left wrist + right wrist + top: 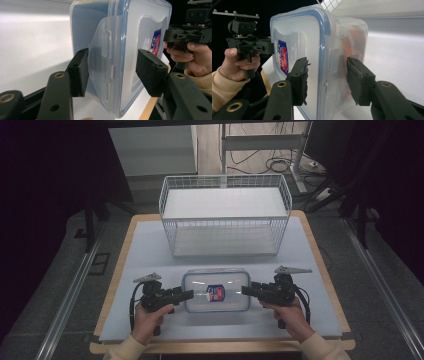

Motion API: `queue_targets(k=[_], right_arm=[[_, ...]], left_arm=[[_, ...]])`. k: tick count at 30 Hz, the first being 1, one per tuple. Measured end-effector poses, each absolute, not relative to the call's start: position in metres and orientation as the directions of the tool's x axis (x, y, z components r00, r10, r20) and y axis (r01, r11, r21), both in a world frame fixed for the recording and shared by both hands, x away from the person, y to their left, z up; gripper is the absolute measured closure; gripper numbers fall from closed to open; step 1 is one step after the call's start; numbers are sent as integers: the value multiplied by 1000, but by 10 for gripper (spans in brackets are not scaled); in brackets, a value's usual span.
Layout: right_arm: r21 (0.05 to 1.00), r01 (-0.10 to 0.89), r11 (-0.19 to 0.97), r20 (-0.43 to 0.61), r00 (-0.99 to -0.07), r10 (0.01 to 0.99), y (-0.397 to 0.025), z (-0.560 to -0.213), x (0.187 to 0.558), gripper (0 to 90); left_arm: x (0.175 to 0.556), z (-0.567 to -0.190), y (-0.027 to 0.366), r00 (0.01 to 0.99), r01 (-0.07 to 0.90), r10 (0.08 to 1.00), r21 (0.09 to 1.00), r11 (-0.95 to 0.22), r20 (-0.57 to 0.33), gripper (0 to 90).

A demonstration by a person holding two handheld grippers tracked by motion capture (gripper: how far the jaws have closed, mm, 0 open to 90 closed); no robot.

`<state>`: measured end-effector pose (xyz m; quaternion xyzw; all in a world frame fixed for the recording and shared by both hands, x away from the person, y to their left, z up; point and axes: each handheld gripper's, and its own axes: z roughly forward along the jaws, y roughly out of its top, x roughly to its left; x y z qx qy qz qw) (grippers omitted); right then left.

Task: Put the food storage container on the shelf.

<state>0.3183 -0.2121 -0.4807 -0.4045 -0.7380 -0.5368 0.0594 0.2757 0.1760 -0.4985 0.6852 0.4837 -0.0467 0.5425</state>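
Between your two grippers, near the front of the table [145, 250], sits a clear plastic box [216, 291] with a blue-edged lid and a red-and-blue sticker [215, 293]. Its contents are hard to make out; something orange shows through the wall, perhaps food. Your left gripper [112, 68] has its jaws apart, straddling a side latch [103, 72]. Your right gripper [327, 78] likewise stands spread around the opposite end. Behind stands a white wire basket [225, 215].
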Motion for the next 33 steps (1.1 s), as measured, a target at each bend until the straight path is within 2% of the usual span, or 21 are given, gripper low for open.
queue_targets(k=[13,33], right_arm=[[767,635,94,496,-680,540,-213,-460,326,537],[812,579,72,456,-708,539,-214,-403,340,535]], left_arm=[[286,-481,174,538,693,611,717,72,-581,452],[300,-426,174,593,625,607,777,68,-530,459]])
